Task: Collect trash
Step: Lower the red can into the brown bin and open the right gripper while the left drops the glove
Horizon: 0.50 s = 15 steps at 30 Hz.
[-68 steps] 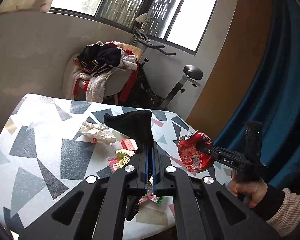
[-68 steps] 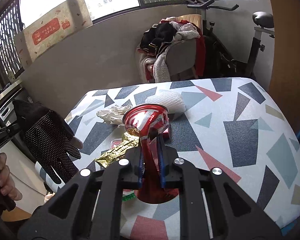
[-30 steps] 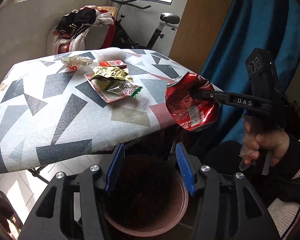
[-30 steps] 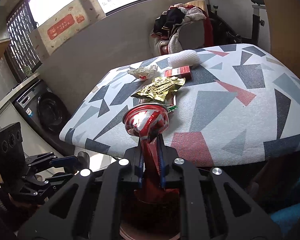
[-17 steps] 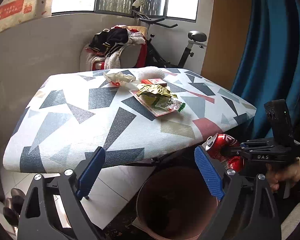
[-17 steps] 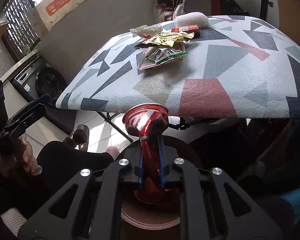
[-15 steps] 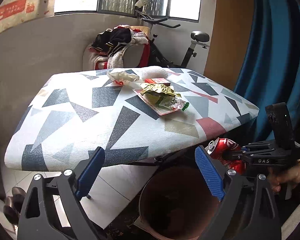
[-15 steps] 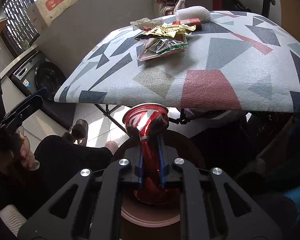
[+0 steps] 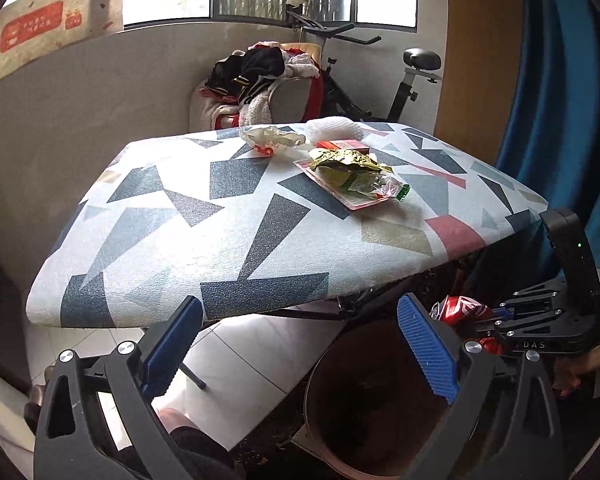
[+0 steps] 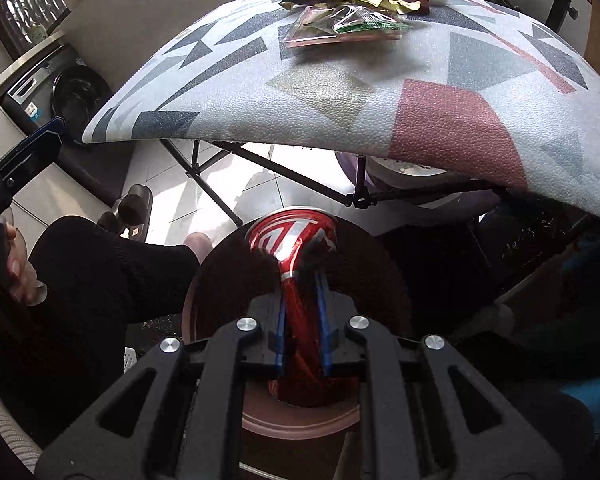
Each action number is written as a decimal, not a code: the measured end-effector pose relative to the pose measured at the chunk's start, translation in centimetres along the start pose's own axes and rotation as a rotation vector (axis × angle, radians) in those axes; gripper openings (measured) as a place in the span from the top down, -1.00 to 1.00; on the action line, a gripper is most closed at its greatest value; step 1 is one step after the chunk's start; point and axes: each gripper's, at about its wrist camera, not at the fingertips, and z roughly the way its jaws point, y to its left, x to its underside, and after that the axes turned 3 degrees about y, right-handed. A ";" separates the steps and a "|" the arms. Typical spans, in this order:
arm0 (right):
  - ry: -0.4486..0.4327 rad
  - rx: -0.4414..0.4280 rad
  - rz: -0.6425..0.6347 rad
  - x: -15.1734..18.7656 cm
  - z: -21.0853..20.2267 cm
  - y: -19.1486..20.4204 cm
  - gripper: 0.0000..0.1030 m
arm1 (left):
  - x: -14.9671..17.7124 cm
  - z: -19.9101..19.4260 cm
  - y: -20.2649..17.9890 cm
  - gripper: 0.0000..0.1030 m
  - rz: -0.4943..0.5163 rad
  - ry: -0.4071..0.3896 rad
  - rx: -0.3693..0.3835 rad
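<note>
My right gripper (image 10: 302, 264) is shut on a crushed red can (image 10: 296, 240) and holds it over the mouth of a round brown bin (image 10: 212, 280) on the floor below the table's front edge. In the left wrist view the can (image 9: 464, 308) sits at the right, just above the bin (image 9: 372, 396). My left gripper (image 9: 300, 344) is wide open and empty, in front of the table. On the patterned table (image 9: 228, 216) lie a gold wrapper (image 9: 348, 160), a clear packet (image 9: 364, 188), a red box (image 9: 342, 145) and crumpled paper (image 9: 268, 140).
A white foam sleeve (image 9: 332, 128) lies at the table's far edge. Behind stand a chair piled with clothes (image 9: 260, 76) and an exercise bike (image 9: 380, 80). A blue curtain (image 9: 560, 100) hangs at the right. Folding table legs (image 10: 260, 168) cross above the bin.
My left gripper let go of a black glove over the bin, opened wide and drew back. My right gripper carried the can from above the table down over the bin.
</note>
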 end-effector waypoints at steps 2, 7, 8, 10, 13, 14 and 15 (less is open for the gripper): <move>0.006 0.004 0.001 0.0 0.1 -0.1 0.66 | 0.0 0.1 0.1 -0.87 -0.005 0.004 0.000; 0.011 0.015 0.007 0.0 0.2 -0.3 0.63 | 0.0 0.3 0.6 -0.87 -0.028 0.008 -0.001; 0.012 0.018 0.009 -0.1 0.2 -0.3 0.60 | 0.0 0.3 0.7 -0.87 -0.032 0.008 -0.002; 0.010 0.027 0.015 -0.1 0.2 -0.4 0.39 | 0.0 0.3 0.7 -0.87 -0.036 0.009 -0.002; -0.005 0.036 0.029 -0.2 -0.1 -0.6 -0.04 | 0.1 0.2 0.7 -0.87 -0.036 0.010 -0.002; -0.011 0.040 0.036 -0.2 -0.2 -0.8 -0.26 | 0.1 0.2 0.7 -0.87 -0.035 0.010 -0.003; -0.018 0.042 0.043 -0.2 -0.3 -0.9 -0.44 | 0.1 0.2 0.7 -0.87 -0.035 0.009 -0.003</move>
